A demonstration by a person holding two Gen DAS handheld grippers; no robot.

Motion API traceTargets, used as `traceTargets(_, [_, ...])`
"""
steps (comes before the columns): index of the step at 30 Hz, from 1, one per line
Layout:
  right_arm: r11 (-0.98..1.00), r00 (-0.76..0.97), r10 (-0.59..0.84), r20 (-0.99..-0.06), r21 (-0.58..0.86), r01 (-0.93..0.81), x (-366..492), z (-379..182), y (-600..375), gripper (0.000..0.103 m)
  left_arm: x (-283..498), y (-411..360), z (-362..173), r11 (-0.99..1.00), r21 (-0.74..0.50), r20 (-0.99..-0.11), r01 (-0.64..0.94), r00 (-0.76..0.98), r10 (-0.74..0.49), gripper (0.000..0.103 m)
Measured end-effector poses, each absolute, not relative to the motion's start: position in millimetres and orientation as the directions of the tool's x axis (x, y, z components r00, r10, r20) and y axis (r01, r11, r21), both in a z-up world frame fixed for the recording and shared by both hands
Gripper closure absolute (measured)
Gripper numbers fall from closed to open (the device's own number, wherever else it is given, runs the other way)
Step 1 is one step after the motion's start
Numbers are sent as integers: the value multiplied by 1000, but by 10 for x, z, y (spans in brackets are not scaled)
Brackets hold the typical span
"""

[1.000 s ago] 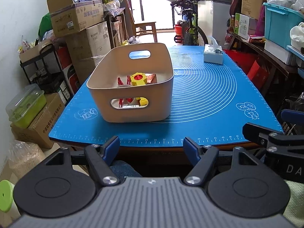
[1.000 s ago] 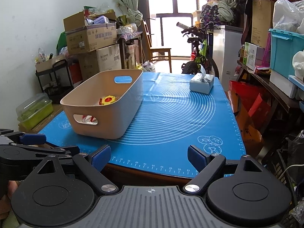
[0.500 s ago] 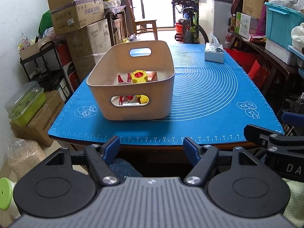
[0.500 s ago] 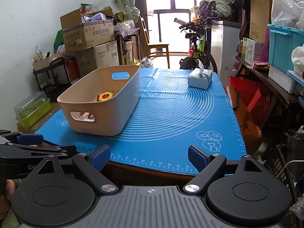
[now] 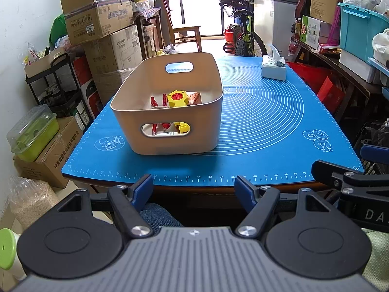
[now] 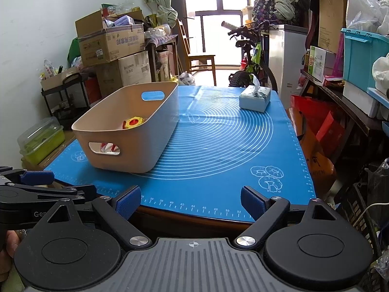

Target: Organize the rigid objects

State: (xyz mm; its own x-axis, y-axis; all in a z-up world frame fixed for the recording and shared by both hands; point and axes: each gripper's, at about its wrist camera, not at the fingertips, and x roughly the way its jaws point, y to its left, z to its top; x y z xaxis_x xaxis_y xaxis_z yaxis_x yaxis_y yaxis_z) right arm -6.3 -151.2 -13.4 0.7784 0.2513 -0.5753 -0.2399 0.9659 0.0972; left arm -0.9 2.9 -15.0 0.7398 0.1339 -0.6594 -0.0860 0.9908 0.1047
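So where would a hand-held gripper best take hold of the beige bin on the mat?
Probably the near end wall of the beige bin, at its handle cutout, coming from the table's near edge: one finger through the slot, one over the rim. That wall faces both open grippers.

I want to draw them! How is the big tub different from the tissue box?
The tub is beige, open on top and holds toys; the tissue box is pale blue and closed, with a tissue poking out. The tub looks far bigger and sits nearer; the tissue box sits at the far corner. Both rest on the blue mat.
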Motion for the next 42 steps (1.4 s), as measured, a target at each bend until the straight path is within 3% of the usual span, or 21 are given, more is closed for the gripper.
traceTargets(42, [968,776,246,-581,100,-232,-64,-156,-1502,13,-11,26,-153,991,107,-657,-86,741,135,28])
